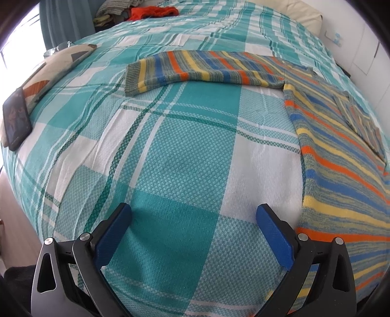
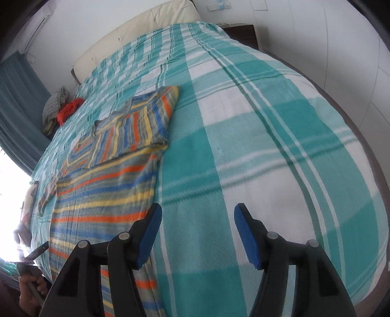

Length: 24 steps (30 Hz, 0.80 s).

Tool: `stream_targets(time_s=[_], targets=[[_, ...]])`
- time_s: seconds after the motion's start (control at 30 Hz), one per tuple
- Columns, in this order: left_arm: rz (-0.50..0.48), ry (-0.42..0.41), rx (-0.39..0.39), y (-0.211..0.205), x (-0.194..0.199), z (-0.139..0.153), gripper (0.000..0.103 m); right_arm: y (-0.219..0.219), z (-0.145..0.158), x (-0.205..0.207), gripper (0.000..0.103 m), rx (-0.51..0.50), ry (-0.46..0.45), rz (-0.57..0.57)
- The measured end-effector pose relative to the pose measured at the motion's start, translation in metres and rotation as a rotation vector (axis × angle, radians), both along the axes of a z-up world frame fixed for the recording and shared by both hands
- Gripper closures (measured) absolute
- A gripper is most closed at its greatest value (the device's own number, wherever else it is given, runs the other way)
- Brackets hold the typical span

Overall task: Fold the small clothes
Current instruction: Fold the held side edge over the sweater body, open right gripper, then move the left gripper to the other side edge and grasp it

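- Right gripper [image 2: 198, 234], black frame with blue pads: jaws stand apart with nothing between them, above the teal-and-white checked woven bedspread [image 2: 256, 146]. Its left pad sits just at the near right edge of the garment.
- Left gripper [image 1: 193, 234], same build: jaws wide, empty, over bare bedspread, with the garment's left edge just beside its right pad.
- Task item: a multicolour striped knitted jumper [image 2: 102, 200] in orange, yellow, blue and grey lies flat on the bed between the two grippers.
- Its right sleeve [image 2: 131, 129] lies folded across the body, the fold edge reasonably square in the right wrist view.
- Its left sleeve [image 1: 195, 70] lies stretched out sideways, flat, with the ribbed cuff [image 1: 132, 79] at the far end, well apart from the left gripper.
- Judgement: the step in hand is likely folding that open sleeve inward. Advice: grasp at the cuff, pinch the knit only and not the bedspread beneath, carry it low across the body, and lay it level with the other sleeve.
- Risk: the knit looks soft and may drag or bunch; the right gripper could pin the body meanwhile.
- Further off: a dark flat tablet-like item [image 1: 17, 119] on a patterned cushion [image 1: 56, 65], and a heap of orange-red and grey clothes [image 1: 151, 12] at the far bed edge.
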<state>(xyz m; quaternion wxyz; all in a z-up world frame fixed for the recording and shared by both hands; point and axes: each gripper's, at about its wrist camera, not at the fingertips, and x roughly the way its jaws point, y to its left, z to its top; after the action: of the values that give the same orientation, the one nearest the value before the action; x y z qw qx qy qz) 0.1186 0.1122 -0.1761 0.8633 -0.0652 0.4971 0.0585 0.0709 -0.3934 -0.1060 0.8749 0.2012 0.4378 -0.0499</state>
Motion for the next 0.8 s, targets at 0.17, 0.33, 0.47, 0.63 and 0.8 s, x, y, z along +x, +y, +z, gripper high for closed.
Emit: stream_targets(time_s=[0.17,0.33,0.47,0.63,0.8], targets=[[-0.001,-0.046,-0.042,-0.001,-0.005,0.009,0.001,0.025,-0.007,-0.065,0.04,0.035,-0.044,-0.061],[-0.001,-0.086,-0.039,-0.002,-0.009,0.016,0.001,0.065,-0.008,-0.093,0.039,-0.016,-0.052,-0.016],[0.028,-0.108,-0.061,0.006,-0.016,0.023,0.001,0.09,-0.003,-0.1,0.04,-0.037,-0.051,0.051],[0.088,-0.138,-0.12,0.021,-0.027,0.034,0.001,0.116,0.018,-0.113,0.039,-0.1,-0.095,0.12],[0.13,-0.153,-0.167,0.03,-0.03,0.038,0.001,0.125,0.045,-0.119,0.037,-0.105,-0.139,0.128]])
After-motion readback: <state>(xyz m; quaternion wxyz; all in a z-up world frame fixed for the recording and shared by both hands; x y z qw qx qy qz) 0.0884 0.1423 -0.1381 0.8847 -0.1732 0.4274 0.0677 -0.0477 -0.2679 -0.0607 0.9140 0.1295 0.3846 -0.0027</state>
